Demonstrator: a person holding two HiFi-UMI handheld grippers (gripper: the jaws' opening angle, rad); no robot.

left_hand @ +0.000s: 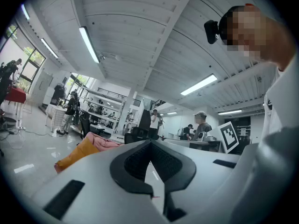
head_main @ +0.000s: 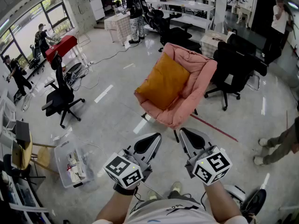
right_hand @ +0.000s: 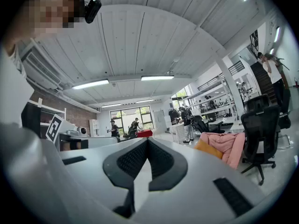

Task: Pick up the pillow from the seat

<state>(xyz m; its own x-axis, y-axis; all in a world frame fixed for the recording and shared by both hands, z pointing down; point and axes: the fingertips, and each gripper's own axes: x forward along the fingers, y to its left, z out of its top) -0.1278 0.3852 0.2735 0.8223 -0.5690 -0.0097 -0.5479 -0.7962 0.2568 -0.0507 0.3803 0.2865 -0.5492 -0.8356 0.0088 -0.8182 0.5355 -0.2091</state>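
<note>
An orange pillow (head_main: 163, 80) leans against the back of a pink padded chair (head_main: 198, 83) in the middle of the floor. My left gripper (head_main: 156, 135) and right gripper (head_main: 183, 130) are side by side low in the head view, short of the chair's front edge. Both are shut with nothing between the jaws. In the left gripper view, the left gripper (left_hand: 150, 141) points up and the pillow (left_hand: 77, 154) lies far off at lower left. The right gripper (right_hand: 147, 140) has the pillow (right_hand: 209, 149) and the chair (right_hand: 229, 146) off to its right.
A black office chair (head_main: 60, 97) stands at the left and another (head_main: 236, 62) right behind the pink chair. A clear plastic bin (head_main: 70, 162) sits on the floor at lower left. A person's legs (head_main: 280, 146) are at the right edge. Cables trail near a red table (head_main: 60, 48).
</note>
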